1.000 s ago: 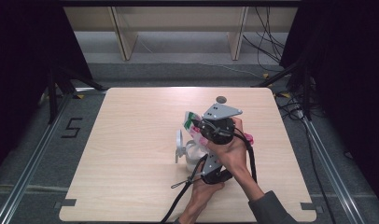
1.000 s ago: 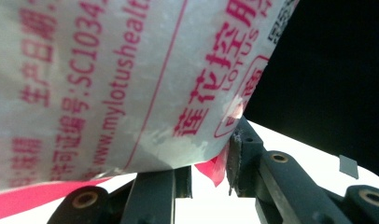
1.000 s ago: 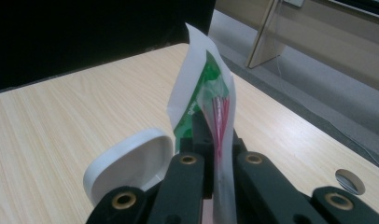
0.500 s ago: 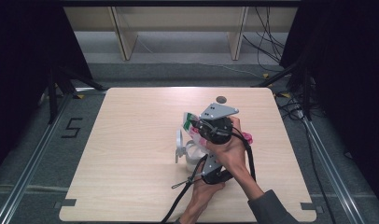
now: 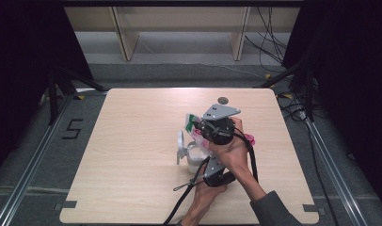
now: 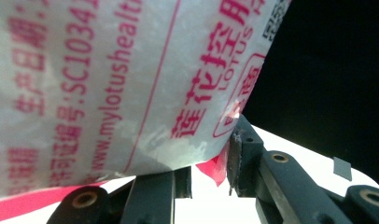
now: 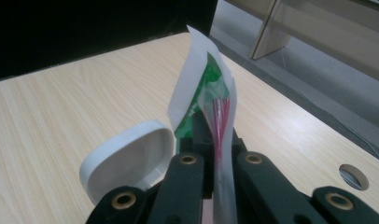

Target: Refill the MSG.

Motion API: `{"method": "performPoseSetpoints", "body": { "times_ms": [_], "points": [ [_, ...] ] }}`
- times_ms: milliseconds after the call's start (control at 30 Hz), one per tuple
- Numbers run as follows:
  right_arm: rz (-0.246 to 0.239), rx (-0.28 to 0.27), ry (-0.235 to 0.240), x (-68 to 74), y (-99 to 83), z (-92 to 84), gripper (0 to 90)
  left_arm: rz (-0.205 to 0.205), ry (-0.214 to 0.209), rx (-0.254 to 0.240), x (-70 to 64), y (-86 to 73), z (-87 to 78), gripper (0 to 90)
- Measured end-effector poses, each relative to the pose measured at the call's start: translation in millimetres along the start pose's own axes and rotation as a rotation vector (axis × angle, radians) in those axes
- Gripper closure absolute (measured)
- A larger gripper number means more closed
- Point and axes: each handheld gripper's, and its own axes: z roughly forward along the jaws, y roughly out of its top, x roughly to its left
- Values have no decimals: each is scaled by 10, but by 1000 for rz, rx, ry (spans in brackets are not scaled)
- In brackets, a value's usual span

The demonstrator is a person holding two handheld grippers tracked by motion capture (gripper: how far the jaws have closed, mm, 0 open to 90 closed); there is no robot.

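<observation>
- The right tool (image 7: 211,140) is clamped on a bag (image 7: 204,93); in the right gripper view both black jaws press flat against the thin plastic, which rises from between them with a white, green and red print.
- The left tool (image 6: 208,175) is clamped on the bag (image 6: 122,84) too; in the left gripper view its jaws pinch a lower corner with a red edge, and the white film with red lettering spreads up and to the left, very close to the lens.
- In the high view the bag (image 5: 193,125) is held above the worktop (image 5: 132,155), right of the middle, between the two tools.
- The right tool (image 5: 203,127) sits farther from the person, with a grey three-cornered plate on top; the left tool (image 5: 203,167) sits nearer the person, just under the right forearm, so the arms cross.
- A white jar (image 5: 194,157) stands on the worktop just below the bag, with its hinged lid (image 5: 181,147) swung open to the left.
- In the right gripper view the lid (image 7: 131,163) shows left of the jaws, tilted, its hollow inside towards the bag.
- A round hole (image 5: 222,100) lies in the worktop near its far edge, beyond the tools.
- A black cable (image 5: 184,195) trails from the left tool towards the near edge.
</observation>
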Motion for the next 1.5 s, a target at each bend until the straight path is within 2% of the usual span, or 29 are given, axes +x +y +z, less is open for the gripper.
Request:
{"method": "performPoseSetpoints", "body": {
  "times_ms": [100, 133, 200, 300, 400, 433, 500, 567, 600, 633, 733, 833, 900, 933, 1067, 1100, 1133, 1200, 1333, 1367, 1400, 1467, 1500],
  "points": [
    [1, 11, 10, 10, 1, -1, 900, -6, -4, 2, -15, -4, 4, 734],
    [-7, 4, -3, 4, -2, 8, 900, -4, -3, -1, -21, -6, 5, 733],
    [7, 19, 8, 1, -2, 8, 900, -5, -1, -3, -16, -7, 4, 732],
    [8, 12, 8, 7, -4, 12, 900, -2, -1, 22, -13, 2, -20, 733],
    [-4, 19, 6, 17, -1, 16, 900, -16, -11, -4, -7, -10, 5, 734],
    [-21, 8, -12, 18, -3, 21, 900, -19, -11, -6, -7, -12, 8, 734],
    [-14, 20, 1, 26, -3, 28, 900, -14, -12, -3, -6, -11, 0, 733],
    [-9, 5, -1, 31, -4, 27, 900, -7, 5, -7, -4, -7, -7, 733],
    [-3, 10, 13, 36, -2, 18, 900, -15, 0, -6, 2, -4, -7, 735],
    [-19, 5, 8, 33, -1, 14, 900, -17, 2, -7, 1, -8, -3, 735],
    [-21, 13, -2, 35, -6, 35, 900, -15, -8, -3, -7, -11, -7, 734],
    [-8, 17, 17, 41, -5, 25, 900, -17, -5, -8, -5, -11, -2, 734],
    [-13, 21, 12, 37, -4, 27, 900, -9, -3, 0, -10, -11, -10, 733],
    [-17, 7, -5, 33, -7, 38, 900, -12, -4, -3, -9, -11, -9, 734],
    [-17, 19, 2, 42, -2, 38, 900, -17, -7, -10, -11, -8, -6, 734],
    [-20, 6, -14, 37, -2, 46, 900, -16, -7, -10, -13, -7, -8, 733],
    [3, 25, 4, 43, 2, 39, 900, -15, -6, -11, -11, -6, -10, 733],
    [9, 21, 3, 51, 7, 35, 900, -16, -7, -9, -6, 3, -14, 733],
    [-10, 11, -13, 53, 16, 60, 900, -14, -8, -12, -15, 8, -18, 734],
    [-5, 20, 0, 56, 17, 65, 900, -15, -6, -11, -14, 9, -16, 734],
    [-15, 13, -11, 54, 15, 71, 900, -90, -18, -79, -66, 4, 37, 735],
    [-12, 24, -1, 61, 15, 75, 900, -104, -14, -87, -80, 6, 41, 735],
    [-21, 18, -9, 50, 17, 77, 900, -18, -7, -12, -17, 10, -9, 736]
  ]
}}
